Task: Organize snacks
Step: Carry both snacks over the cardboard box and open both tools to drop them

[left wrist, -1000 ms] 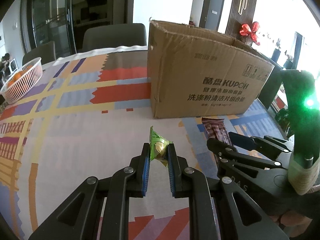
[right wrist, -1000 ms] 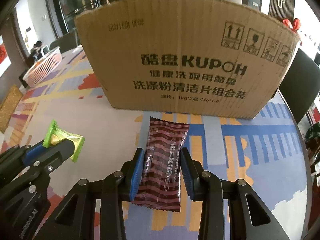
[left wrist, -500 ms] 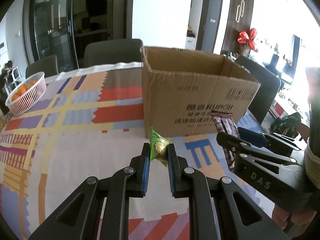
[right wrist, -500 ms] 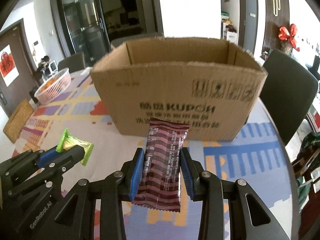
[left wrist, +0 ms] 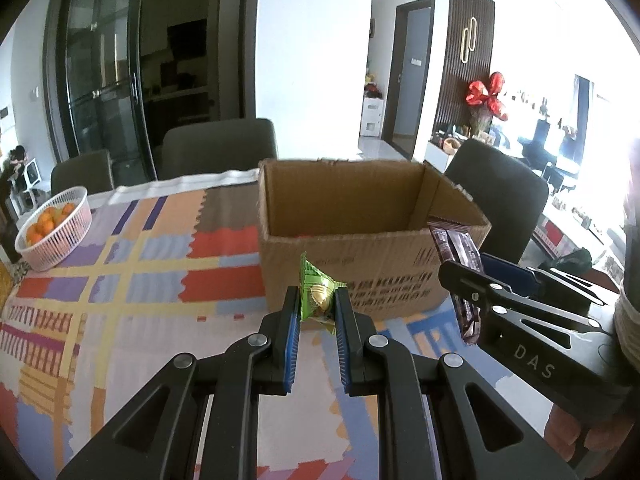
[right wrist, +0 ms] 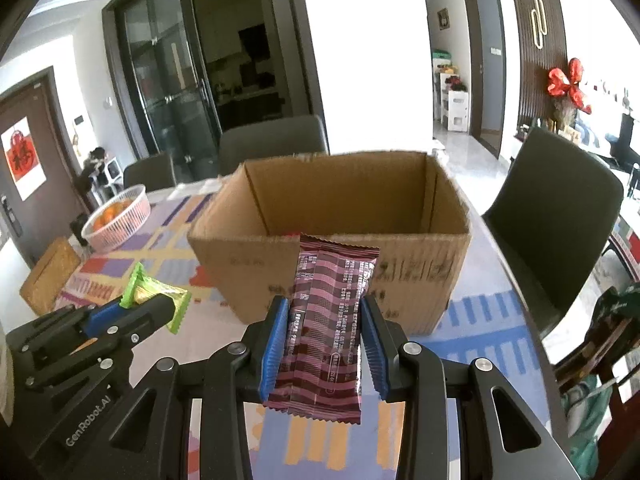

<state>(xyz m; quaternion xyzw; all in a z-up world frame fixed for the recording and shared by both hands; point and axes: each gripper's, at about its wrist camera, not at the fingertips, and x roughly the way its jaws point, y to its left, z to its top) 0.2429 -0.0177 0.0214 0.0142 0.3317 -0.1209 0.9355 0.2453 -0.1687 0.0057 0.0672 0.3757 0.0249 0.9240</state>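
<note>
A patterned tablecloth (left wrist: 120,312) carries an open cardboard box (right wrist: 332,256).
The left gripper (left wrist: 317,320) pinches a green snack packet (left wrist: 316,298) and the right gripper (right wrist: 324,336) clamps a maroon snack bar (right wrist: 328,320), both held just before the box.

The left gripper (left wrist: 317,312) points forward and downward, its two black fingers with blue ribbed pads (left wrist: 291,344) drawn close together and pinching a small green snack packet (left wrist: 316,300) near their tips, so that the packet stands up above them. The right gripper (right wrist: 323,344) sits just beside it on the right, tilted downward in the same way, its blue pads (right wrist: 273,354) set wider and pressed against the two long edges of a maroon striped snack bar (right wrist: 326,328), which lies lengthwise between the fingers and juts out past both ends. Both grippers are held side by side, clear of the tabletop. Part of a hand (left wrist: 576,432) shows under the right gripper's body.
</note>
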